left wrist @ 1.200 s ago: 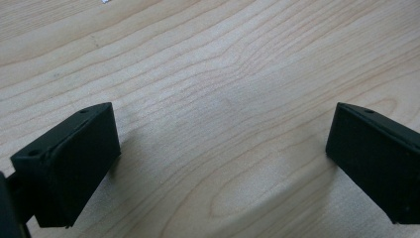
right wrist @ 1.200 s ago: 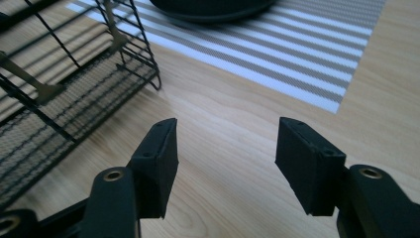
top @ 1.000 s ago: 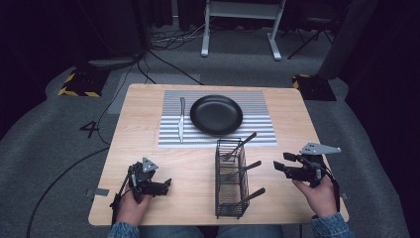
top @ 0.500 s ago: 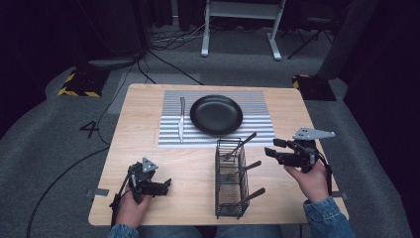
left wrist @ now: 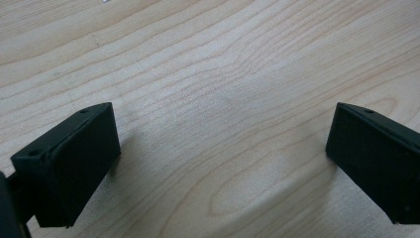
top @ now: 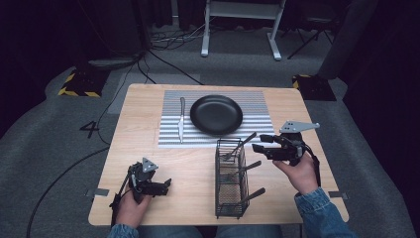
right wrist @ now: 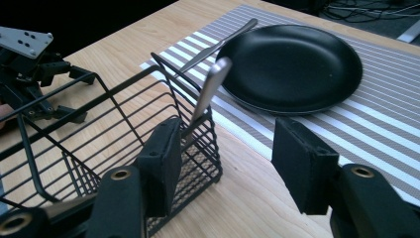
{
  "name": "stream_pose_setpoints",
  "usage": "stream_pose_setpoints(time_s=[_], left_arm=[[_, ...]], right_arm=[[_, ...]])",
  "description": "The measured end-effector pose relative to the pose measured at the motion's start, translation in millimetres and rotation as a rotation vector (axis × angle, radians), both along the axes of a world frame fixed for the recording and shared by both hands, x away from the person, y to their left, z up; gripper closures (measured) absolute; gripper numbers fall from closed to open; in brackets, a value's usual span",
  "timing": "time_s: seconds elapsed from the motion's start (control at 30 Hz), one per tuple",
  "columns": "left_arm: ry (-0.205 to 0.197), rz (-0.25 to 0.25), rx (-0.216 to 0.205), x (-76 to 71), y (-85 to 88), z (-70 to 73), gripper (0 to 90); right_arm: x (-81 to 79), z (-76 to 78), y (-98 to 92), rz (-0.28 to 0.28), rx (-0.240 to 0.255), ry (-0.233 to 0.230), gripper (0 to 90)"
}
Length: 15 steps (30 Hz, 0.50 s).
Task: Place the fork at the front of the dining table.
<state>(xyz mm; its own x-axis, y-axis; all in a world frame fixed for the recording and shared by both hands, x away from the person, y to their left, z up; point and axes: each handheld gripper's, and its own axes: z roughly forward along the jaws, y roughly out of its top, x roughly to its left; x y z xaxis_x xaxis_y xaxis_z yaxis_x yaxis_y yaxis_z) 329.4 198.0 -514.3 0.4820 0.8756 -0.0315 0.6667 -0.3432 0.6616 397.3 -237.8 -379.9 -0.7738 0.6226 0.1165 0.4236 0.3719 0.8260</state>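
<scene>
**Right gripper closing in on the cutlery basket**

The wire basket (top: 231,179) lay on its side on the near half of the table (top: 148,106), between the two hands, with three utensil handles sticking out of it toward the right. The uppermost handle (top: 246,139) was the one nearest the right gripper (top: 258,147), which hovered just beside the basket's far end, raised off the wood. Its jaws stood apart and had just been closing a little; nothing sat between them.

The right gripper view gave what the high view could not: the handle (right wrist: 210,87) leaned up out of the basket's open end (right wrist: 163,106), just past the left-hand jaw and apart from both pads. It also showed the left gripper (right wrist: 37,74) far off beyond the wires.

The left gripper (top: 163,185) rested low at the near left of the table. The left gripper view showed its jaws wide apart over bare wood grain, empty.

Beyond the basket lay a striped placemat (top: 171,139) with a black plate (top: 216,114) on it and a knife (top: 182,119) just left of the plate. The basket's wires stood between the right gripper and the two lower handles
</scene>
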Motion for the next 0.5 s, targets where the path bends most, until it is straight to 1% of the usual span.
stream_pose_setpoints(time_s=[0.1,0.13,0.17,0.23,0.3,0.5], left_arm=[[0.000,0.000,0.000,0.0,0.0,0.0,0.4],[0.000,0.000,0.000,0.0,0.0,0.0,0.4],[0.000,0.000,0.000,0.0,0.0,0.0,0.4],[0.000,0.000,0.000,0.0,0.0,0.0,0.4],[0.000,0.001,0.000,0.0,0.0,0.0,0.4],[0.000,0.000,0.000,0.0,0.0,0.0,0.4]], right_arm=[[3.2,-1.4,6.0,0.019,0.003,0.013,50.0],[3.2,-1.4,6.0,0.019,0.003,0.013,50.0],[5.5,-3.2,9.9,0.030,0.007,0.024,53.4],[6.9,-4.3,11.9,0.034,0.005,0.031,54.6],[10.6,-7.3,17.2,0.044,0.002,0.057,59.1],[15.5,-10.4,24.0,0.043,0.004,0.080,66.5]])
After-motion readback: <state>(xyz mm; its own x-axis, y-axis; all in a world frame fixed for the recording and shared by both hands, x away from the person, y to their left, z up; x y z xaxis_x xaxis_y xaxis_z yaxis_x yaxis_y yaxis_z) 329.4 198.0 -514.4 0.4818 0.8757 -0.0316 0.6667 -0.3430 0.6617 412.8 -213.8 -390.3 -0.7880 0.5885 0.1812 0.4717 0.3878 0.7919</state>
